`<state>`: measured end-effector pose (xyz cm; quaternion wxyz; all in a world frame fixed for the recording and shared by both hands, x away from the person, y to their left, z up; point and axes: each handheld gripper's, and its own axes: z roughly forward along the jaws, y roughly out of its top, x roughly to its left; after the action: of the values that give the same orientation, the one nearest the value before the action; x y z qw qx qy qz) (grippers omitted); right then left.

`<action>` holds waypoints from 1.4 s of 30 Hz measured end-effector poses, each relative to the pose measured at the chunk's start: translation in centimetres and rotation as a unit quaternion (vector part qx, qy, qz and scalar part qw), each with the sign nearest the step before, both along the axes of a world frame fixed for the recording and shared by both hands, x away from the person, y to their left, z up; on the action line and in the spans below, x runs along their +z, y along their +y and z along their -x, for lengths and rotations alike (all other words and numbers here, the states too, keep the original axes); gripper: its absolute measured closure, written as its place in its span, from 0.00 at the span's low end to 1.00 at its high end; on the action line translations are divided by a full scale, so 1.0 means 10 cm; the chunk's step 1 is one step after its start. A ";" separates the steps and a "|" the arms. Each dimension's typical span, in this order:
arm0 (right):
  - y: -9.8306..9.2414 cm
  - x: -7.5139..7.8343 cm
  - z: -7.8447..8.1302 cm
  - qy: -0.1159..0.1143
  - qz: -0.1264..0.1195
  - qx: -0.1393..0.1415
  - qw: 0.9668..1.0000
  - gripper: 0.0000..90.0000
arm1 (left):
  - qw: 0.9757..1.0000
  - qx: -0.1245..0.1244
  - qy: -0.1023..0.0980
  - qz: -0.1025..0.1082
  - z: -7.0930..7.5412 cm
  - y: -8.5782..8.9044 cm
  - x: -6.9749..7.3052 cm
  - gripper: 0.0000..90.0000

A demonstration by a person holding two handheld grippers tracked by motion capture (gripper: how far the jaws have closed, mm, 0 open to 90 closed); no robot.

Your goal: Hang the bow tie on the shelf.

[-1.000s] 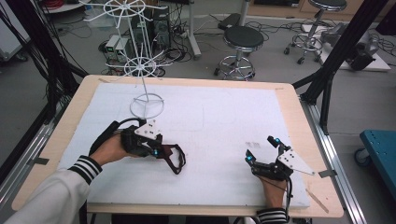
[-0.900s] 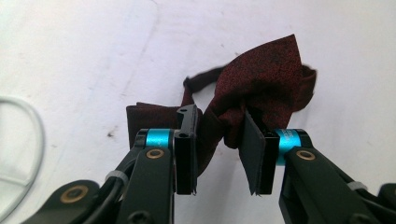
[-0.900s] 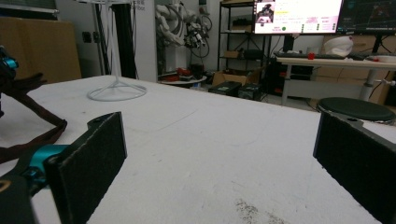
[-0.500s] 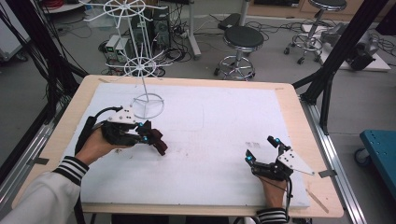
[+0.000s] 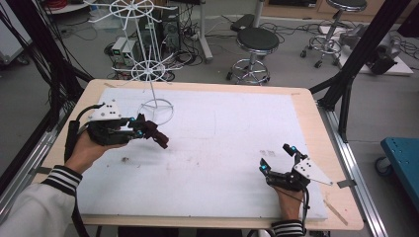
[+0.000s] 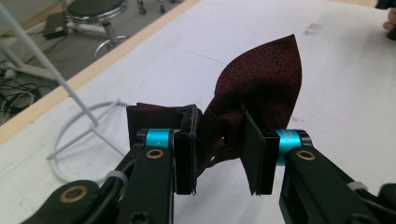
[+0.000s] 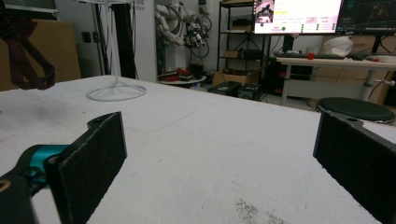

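Left gripper (image 5: 148, 132), jaws clamped on a dark red cloth (image 6: 261, 93), carries it above the white mat (image 5: 237, 148) at the left, near the base of the white wire stand (image 5: 155, 106), probably for hanging. Right gripper (image 5: 279, 160), jaws spread and empty, rests at the near right, leaving room.

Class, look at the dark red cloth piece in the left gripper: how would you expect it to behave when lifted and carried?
The dark red cloth is probably floppy: it bunches between the left gripper pads, and in the high view its free end droops toward the table. It seems light, since a pinch carries it. It likely will not roll or break.
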<state>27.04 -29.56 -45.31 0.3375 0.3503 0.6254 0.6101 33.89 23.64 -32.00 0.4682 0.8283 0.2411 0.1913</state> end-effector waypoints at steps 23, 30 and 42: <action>0.00 0.00 0.00 0.001 -0.001 0.000 1.000 0.02 | 0.994 0.072 -0.039 0.068 -0.03 0.20 0.29 0.76; 0.00 0.00 0.00 0.000 0.000 0.000 1.000 0.02 | 0.993 0.082 -0.049 0.073 -0.05 0.20 0.39 0.76; 0.00 0.00 0.00 0.000 -0.001 0.001 1.000 0.02 | 0.991 0.100 -0.051 0.074 -0.14 0.14 0.51 0.76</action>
<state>27.04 -29.57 -45.31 0.3370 0.3502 0.6249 0.6110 35.31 25.05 -26.90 0.5182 0.7522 0.3123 0.2611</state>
